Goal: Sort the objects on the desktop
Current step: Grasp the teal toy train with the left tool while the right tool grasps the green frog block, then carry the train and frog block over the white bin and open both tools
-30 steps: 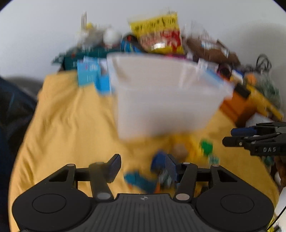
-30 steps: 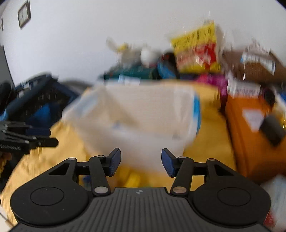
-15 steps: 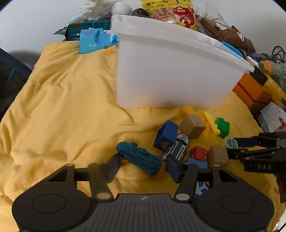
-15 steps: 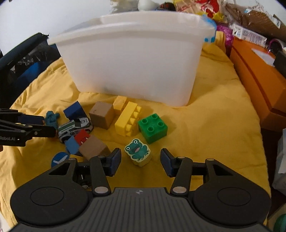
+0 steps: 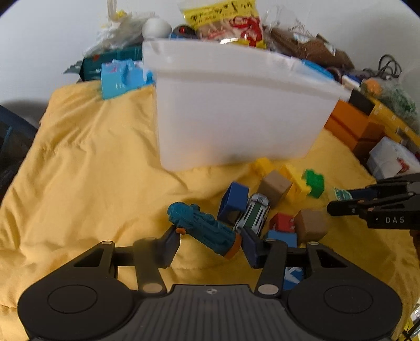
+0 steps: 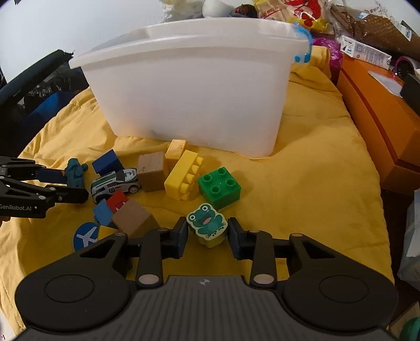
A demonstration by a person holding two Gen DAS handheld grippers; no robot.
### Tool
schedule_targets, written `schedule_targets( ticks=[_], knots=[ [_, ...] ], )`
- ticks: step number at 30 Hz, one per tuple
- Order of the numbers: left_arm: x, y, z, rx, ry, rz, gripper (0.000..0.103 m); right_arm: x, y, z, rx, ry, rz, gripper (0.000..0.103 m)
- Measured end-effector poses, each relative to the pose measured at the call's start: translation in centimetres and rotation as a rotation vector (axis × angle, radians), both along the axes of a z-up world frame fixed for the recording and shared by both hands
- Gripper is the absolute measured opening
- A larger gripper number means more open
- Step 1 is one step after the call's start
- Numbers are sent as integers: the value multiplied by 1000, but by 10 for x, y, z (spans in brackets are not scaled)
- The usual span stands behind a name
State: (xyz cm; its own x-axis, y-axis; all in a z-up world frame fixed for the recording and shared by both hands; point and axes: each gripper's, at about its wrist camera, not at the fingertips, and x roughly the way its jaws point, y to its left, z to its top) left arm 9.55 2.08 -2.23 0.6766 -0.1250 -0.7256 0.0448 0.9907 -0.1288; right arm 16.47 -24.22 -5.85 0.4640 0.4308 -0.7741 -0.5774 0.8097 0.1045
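Observation:
A heap of toys lies on the yellow cloth in front of a white plastic bin [image 5: 236,110], which also shows in the right wrist view [image 6: 194,91]. My left gripper [image 5: 210,244] is open, its jaws either side of a teal toy figure [image 5: 202,225], which also shows in the right wrist view [image 6: 74,173]. My right gripper [image 6: 207,236] is open around a frog block [image 6: 207,223], which peeks out by its fingers in the left wrist view [image 5: 341,194]. Nearby lie a toy car [image 6: 115,183], a green brick [image 6: 219,187], a yellow brick [image 6: 183,175] and wooden cubes [image 6: 152,170].
Orange boxes [image 6: 380,118] stand to the right of the cloth. Snack bags [image 5: 225,23], a blue box [image 5: 120,76] and clutter crowd behind the bin. A blue plane disc [image 6: 85,236] lies by my right gripper. A dark chair [image 6: 31,89] is on the left.
Both grippers dropped from bin height to the toys. The left closed in around the teal figure; the right moved forward so the frog block sits between its jaws.

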Motion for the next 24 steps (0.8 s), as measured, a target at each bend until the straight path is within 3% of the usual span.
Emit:
schedule_targets(
  ticks=[7, 16, 24],
  knots=[
    [-9, 8, 43, -53, -88, 29, 54, -7, -7, 34, 91, -55, -6, 36],
    [9, 9, 96, -81, -183, 40, 54, 5, 5, 86, 186, -143, -18, 36],
    [48, 22, 120, -76, -191, 63, 55, 44, 9, 114, 206, -162, -73, 36]
  ],
)
